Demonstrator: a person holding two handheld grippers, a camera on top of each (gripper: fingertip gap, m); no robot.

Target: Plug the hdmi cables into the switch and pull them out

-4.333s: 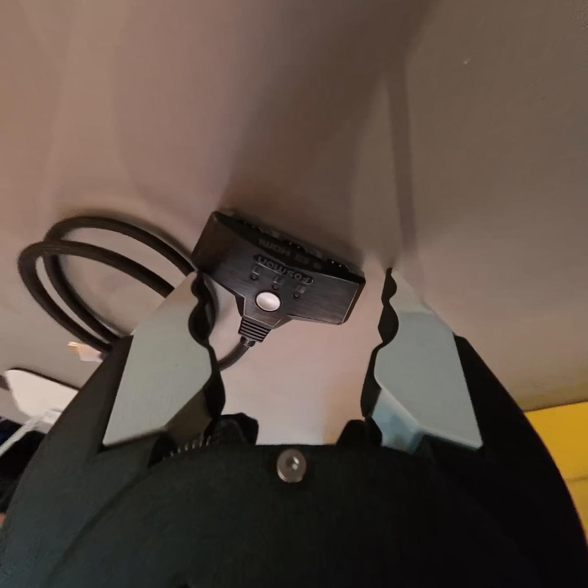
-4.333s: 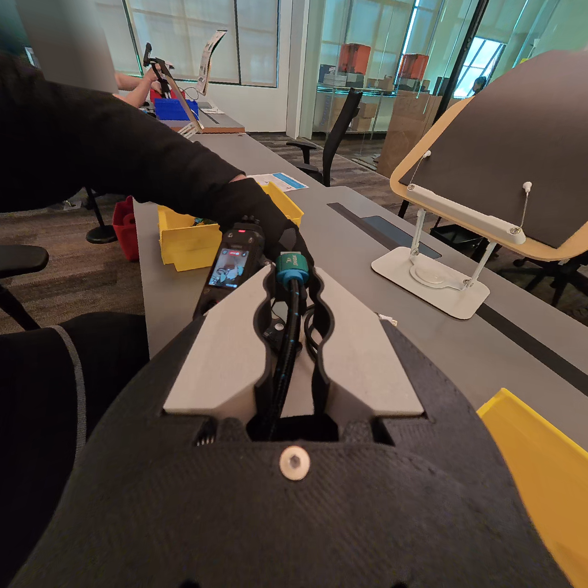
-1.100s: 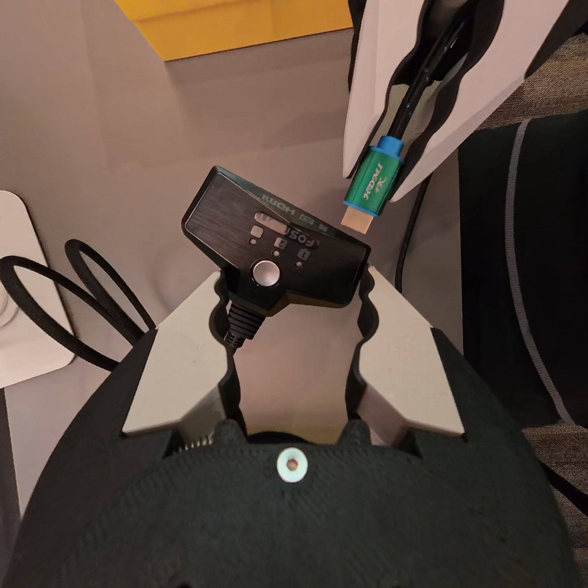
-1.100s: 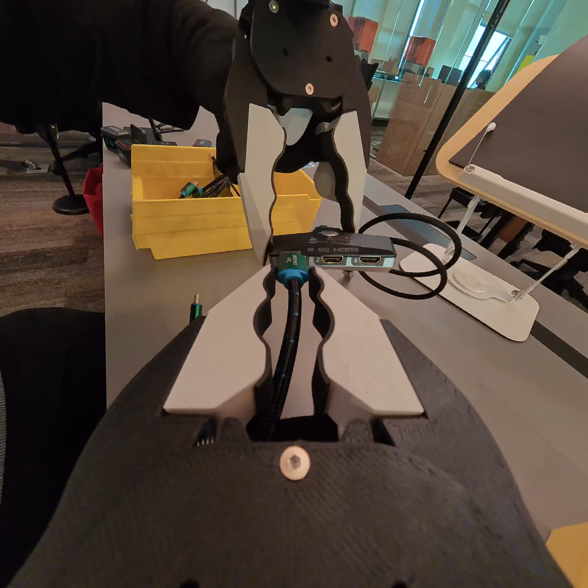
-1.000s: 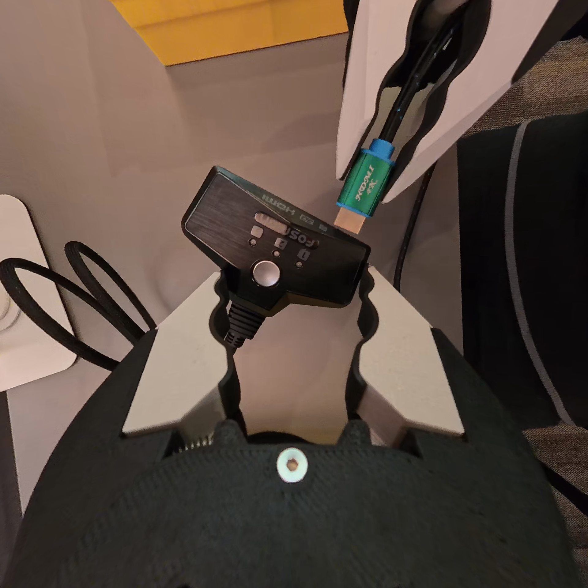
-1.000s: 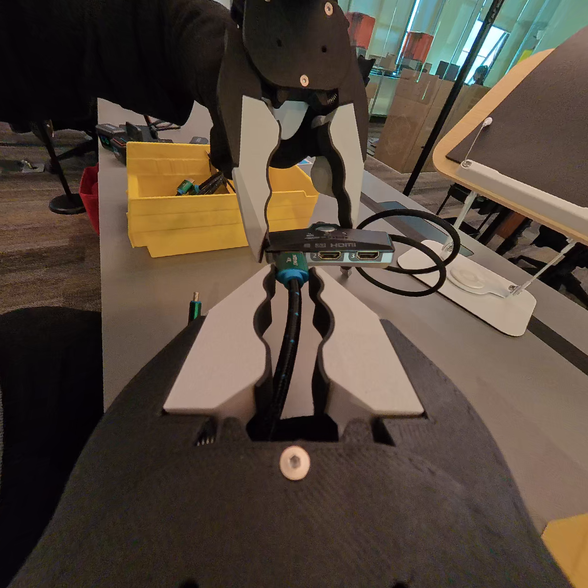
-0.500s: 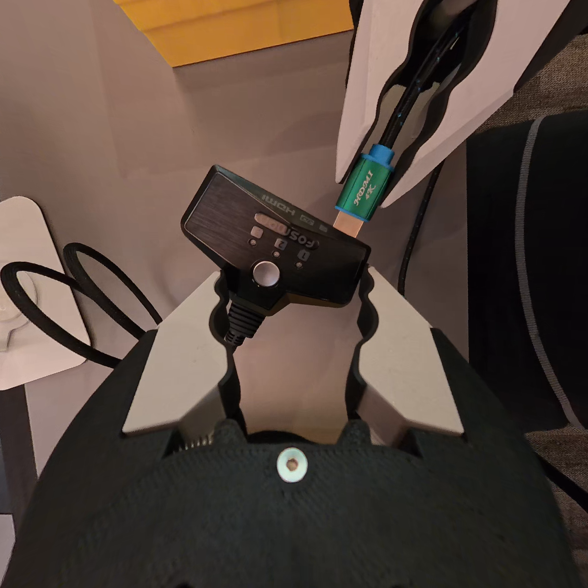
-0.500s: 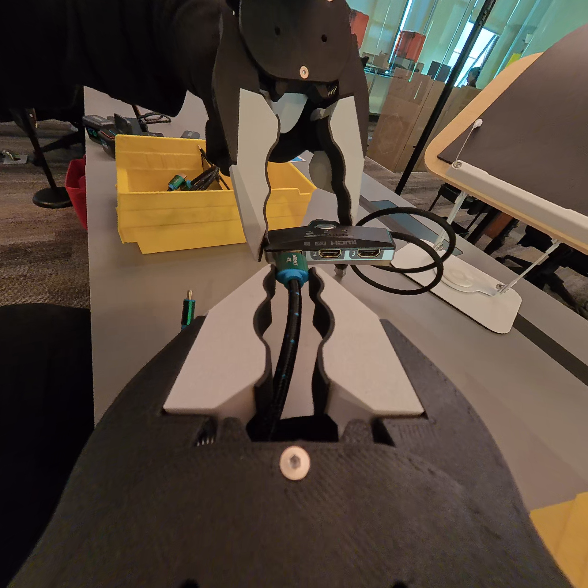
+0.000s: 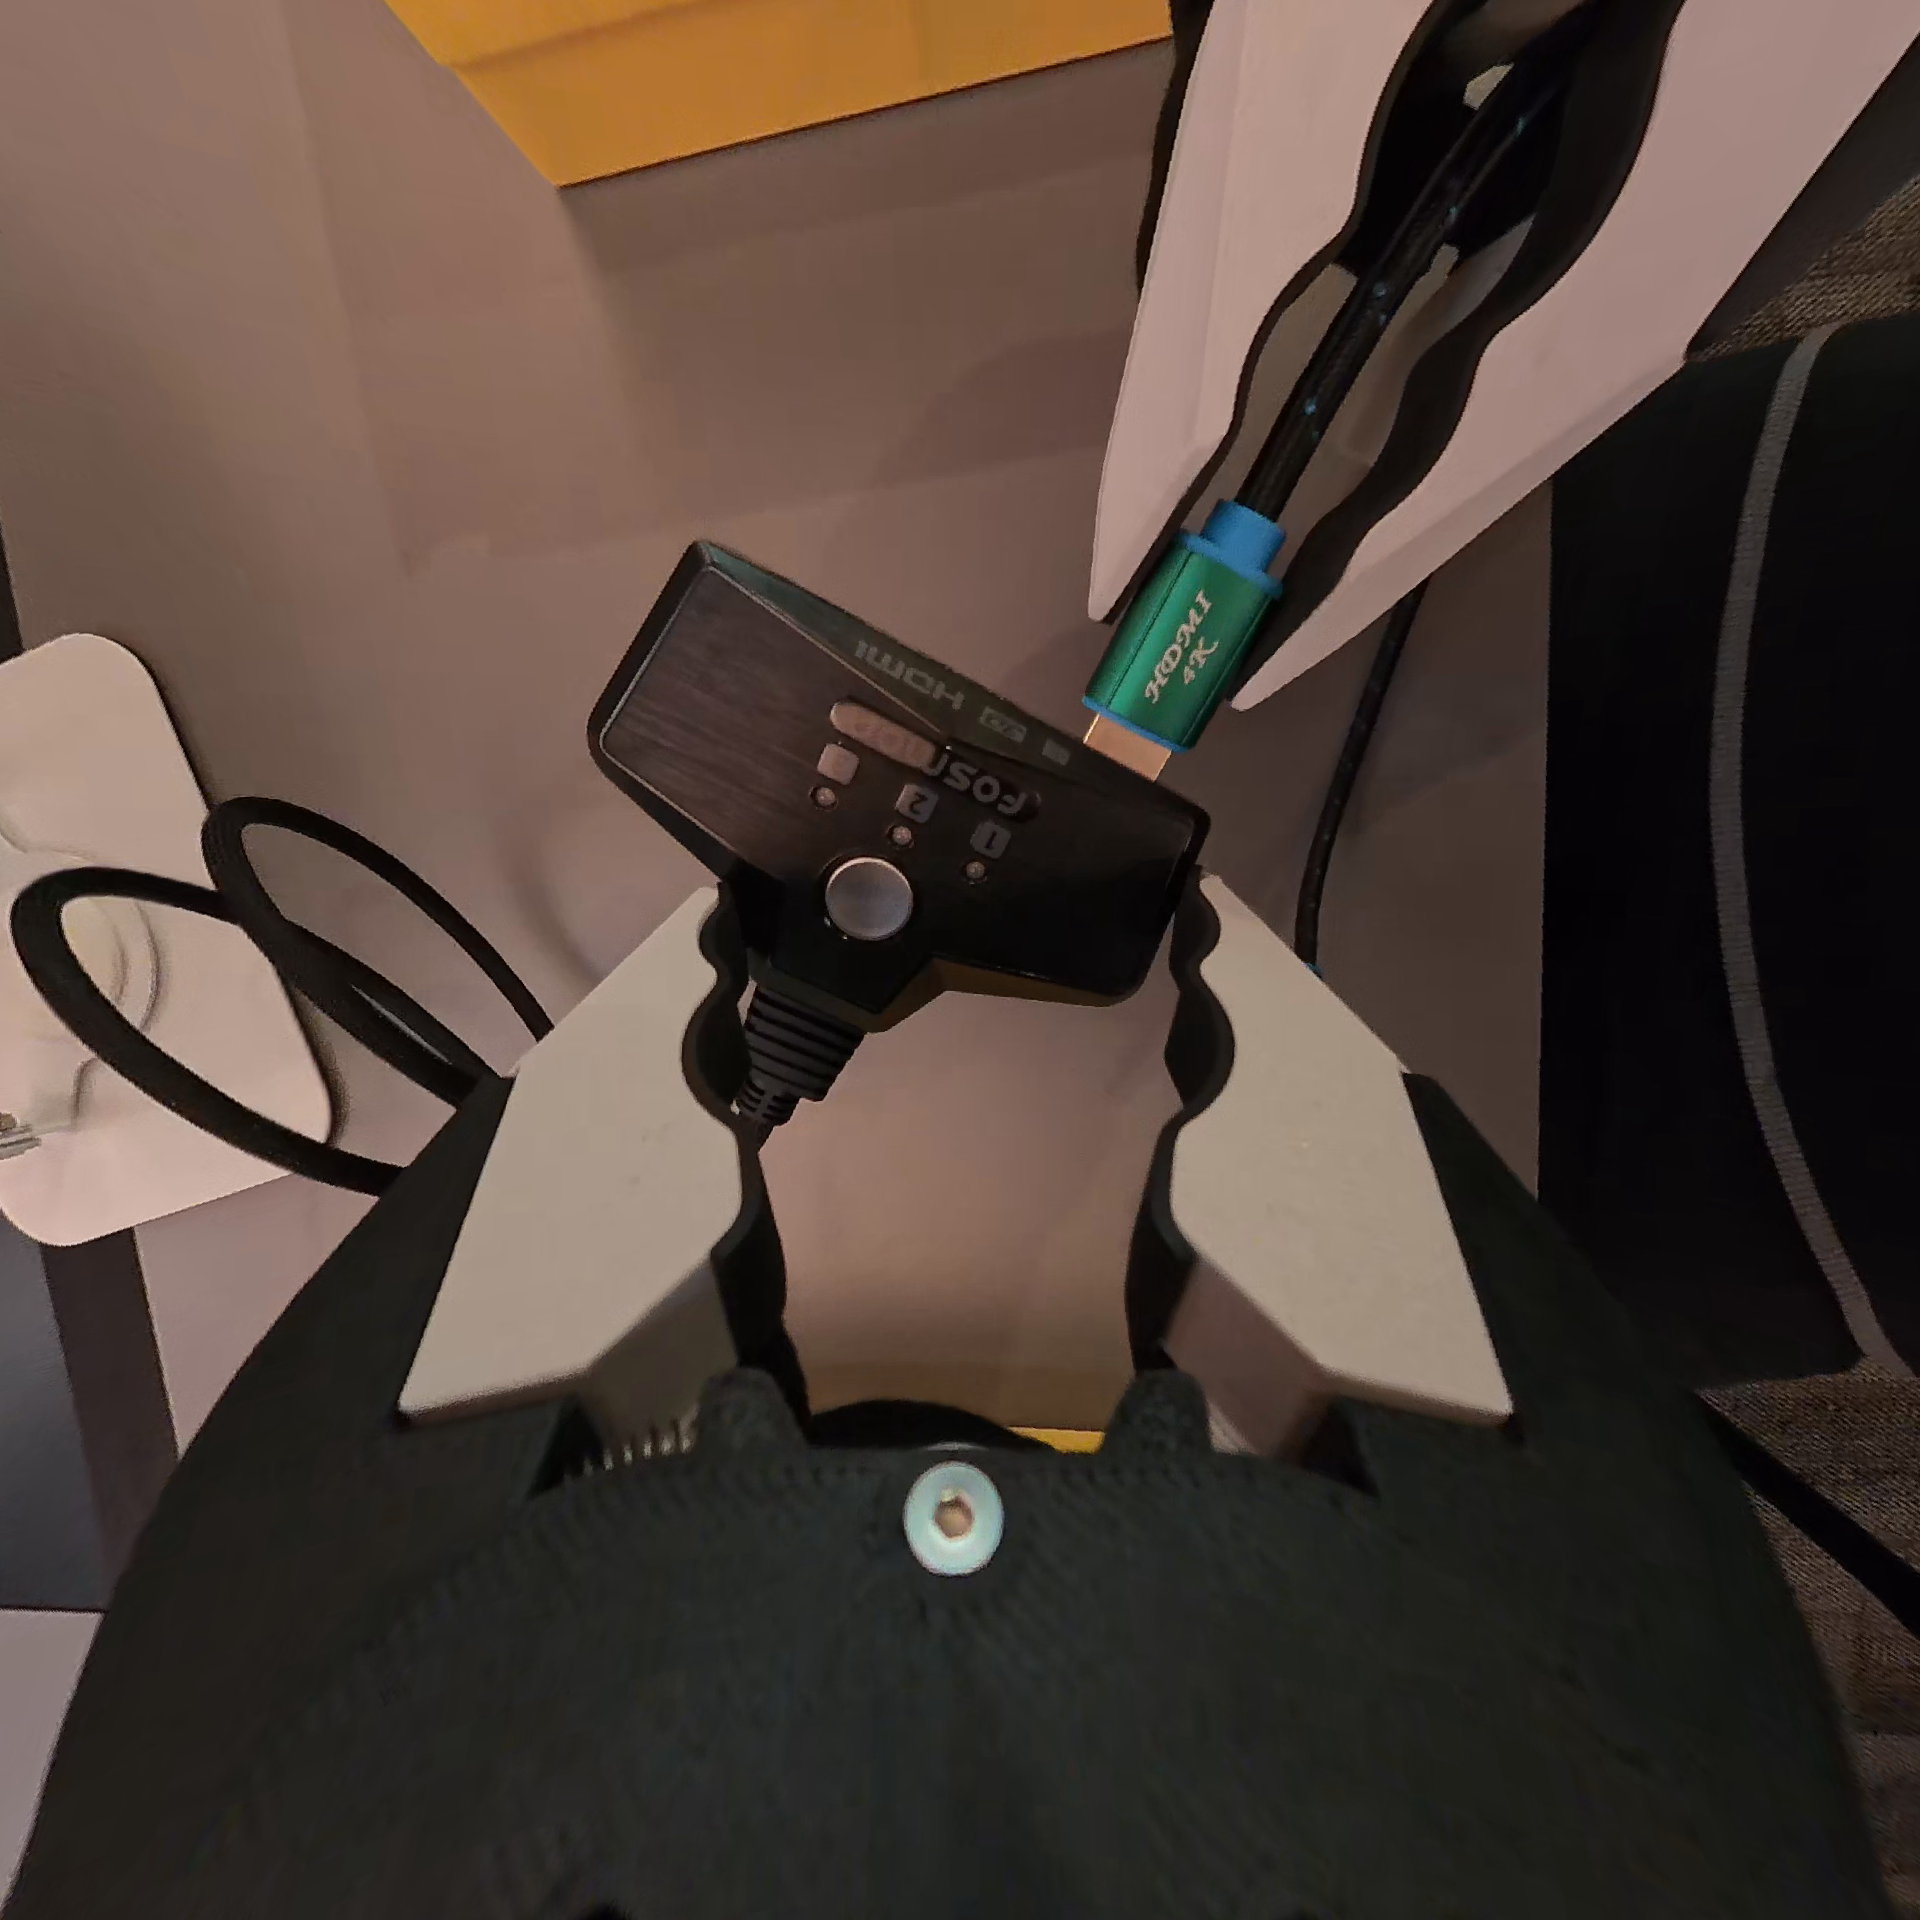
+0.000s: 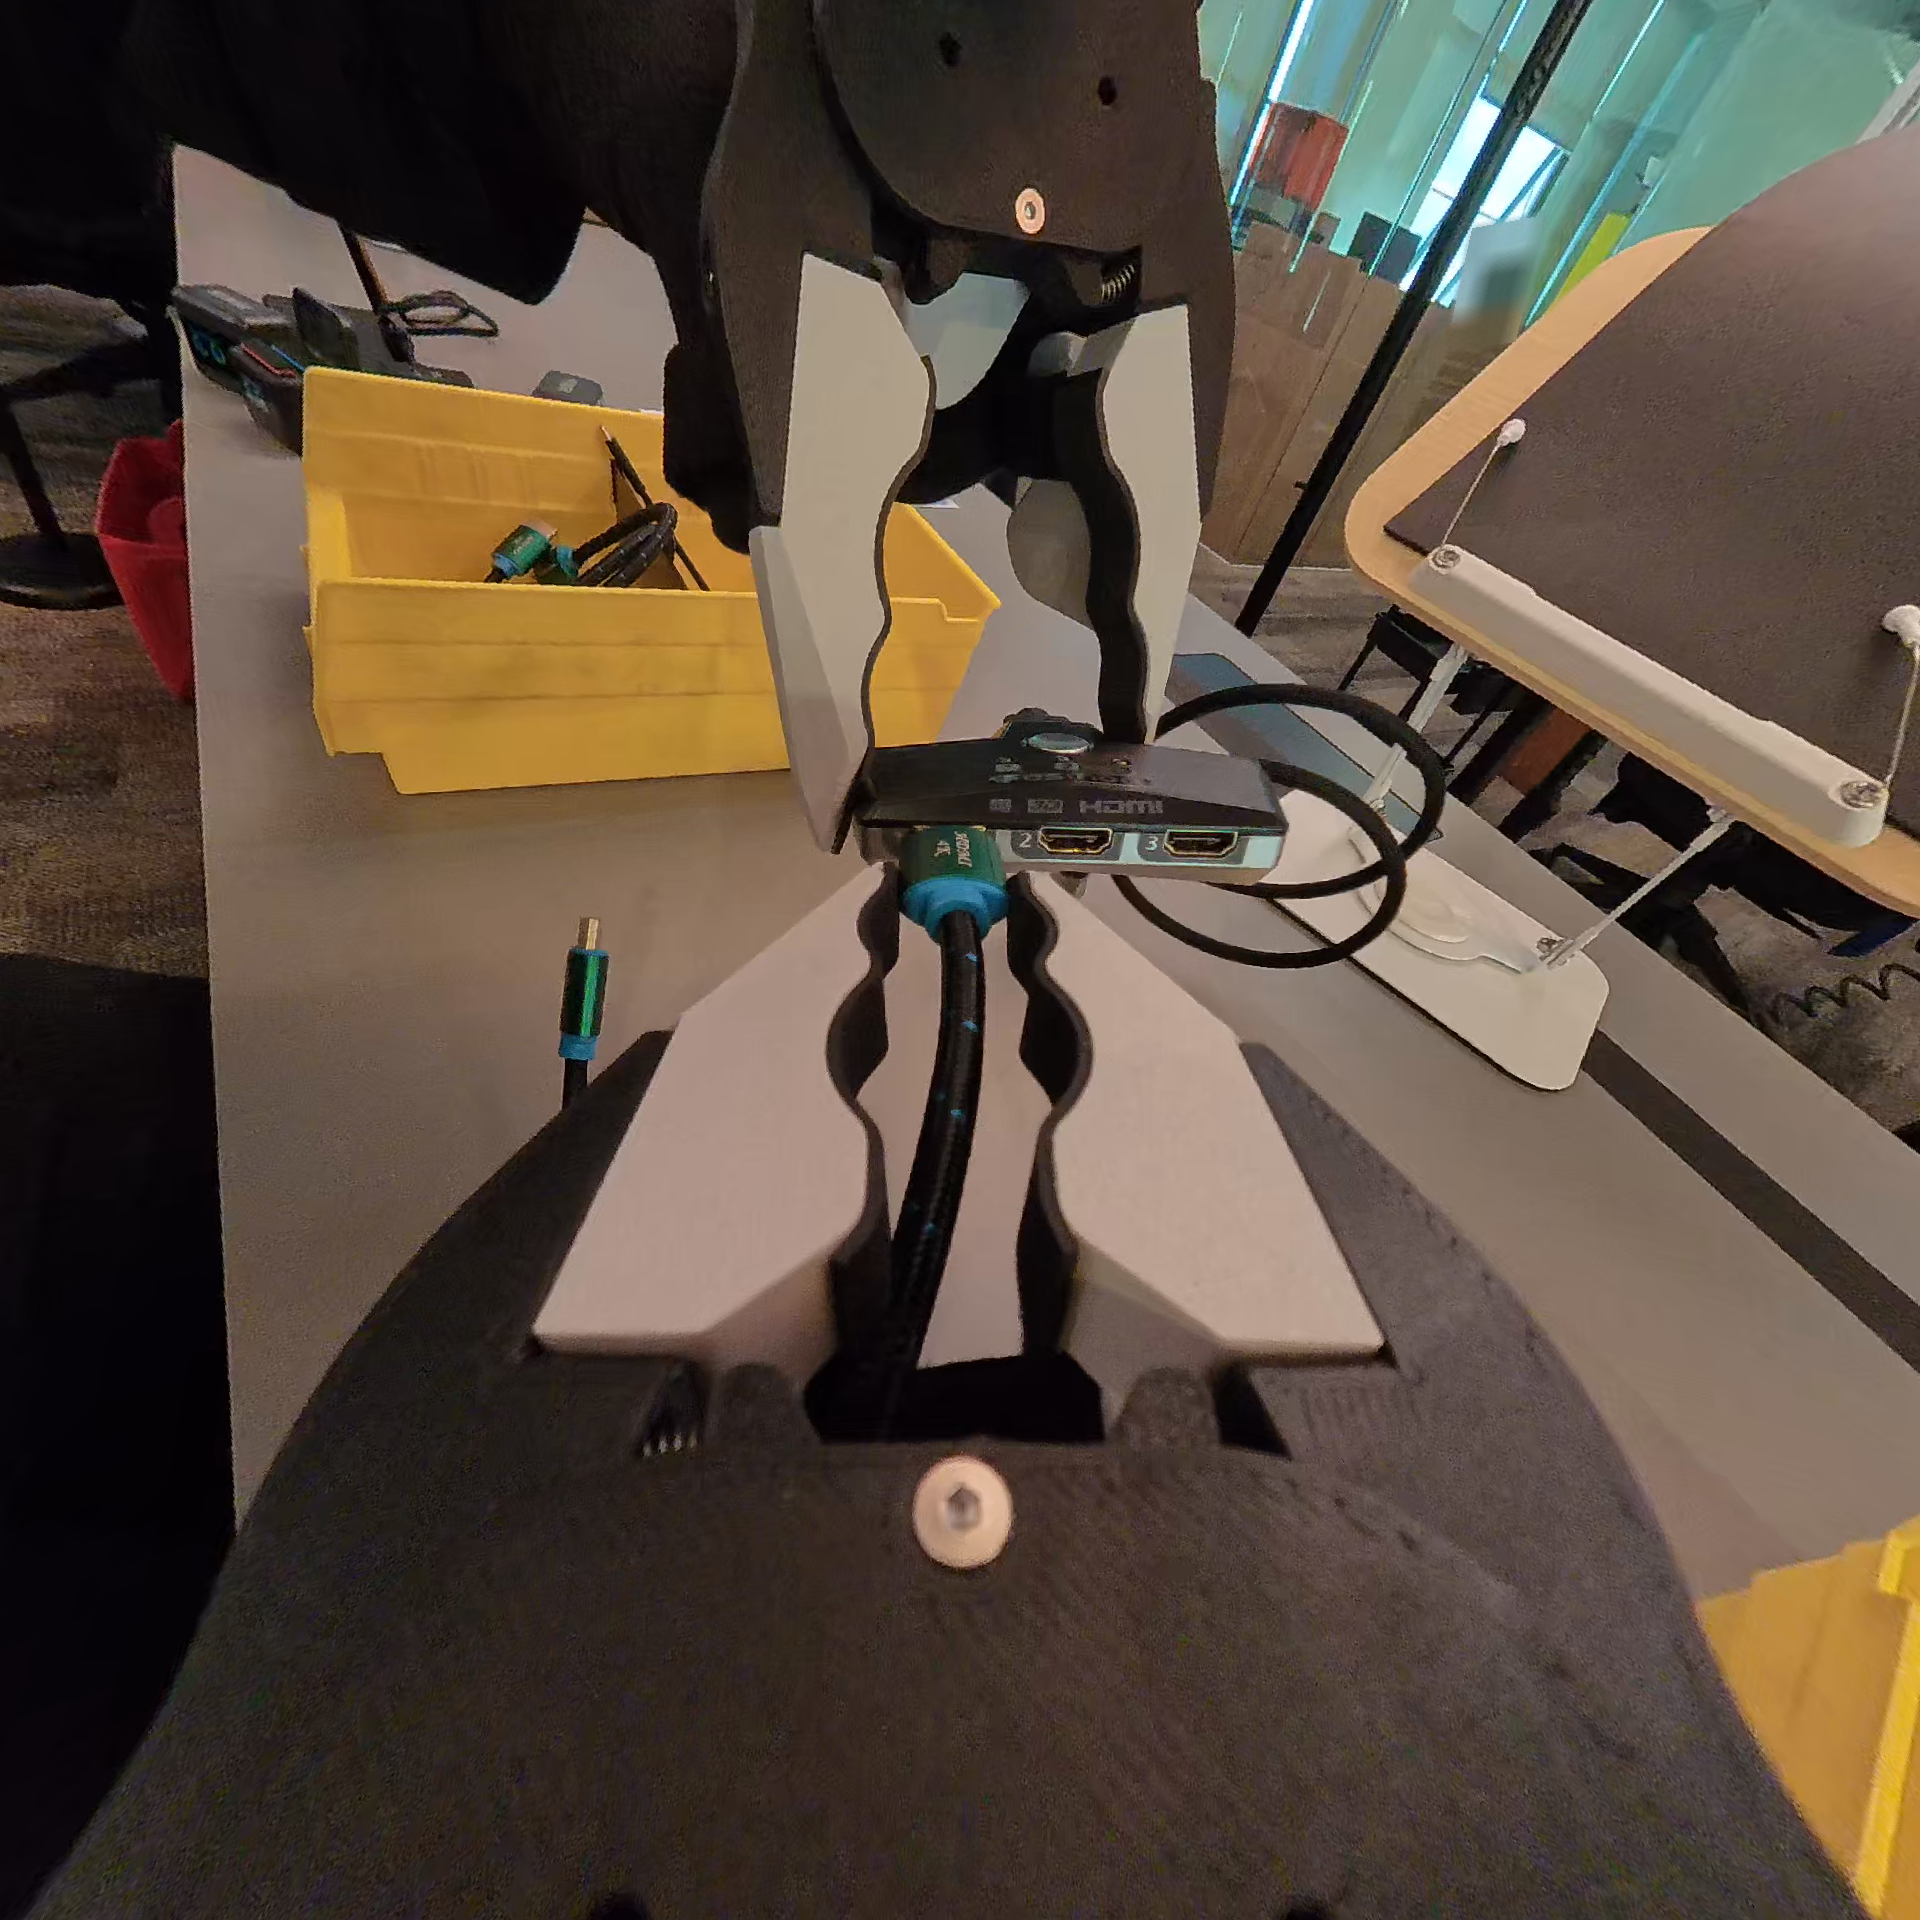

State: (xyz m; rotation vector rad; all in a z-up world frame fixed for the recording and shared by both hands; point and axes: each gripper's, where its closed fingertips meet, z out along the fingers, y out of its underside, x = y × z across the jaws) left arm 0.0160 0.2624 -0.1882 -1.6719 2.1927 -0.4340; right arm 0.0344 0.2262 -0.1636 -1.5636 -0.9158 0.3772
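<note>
The left gripper (image 9: 951, 935) is pinching the flat black brushed-metal HDMI switch (image 9: 883, 821) across its body, holding it just above the grey table (image 10: 436, 883) with its port face turned toward the other tool. The right gripper (image 10: 956, 904) is pressed together on the black braided HDMI cable (image 10: 940, 1122) just behind its green metal plug with a blue collar (image 10: 951, 862), and the gold tip (image 9: 1127, 750) is meeting the first port at the switch's edge (how deep it sits cannot be told). So the first plug-in step appears to be under way. The next move is probably calling for a straight push along the plug's axis while the left gripper is bracing the switch against twisting. Ports two and three (image 10: 1075, 842) are standing open, and a second green-plugged cable end (image 10: 582, 987) is lying on the table nearby.
</note>
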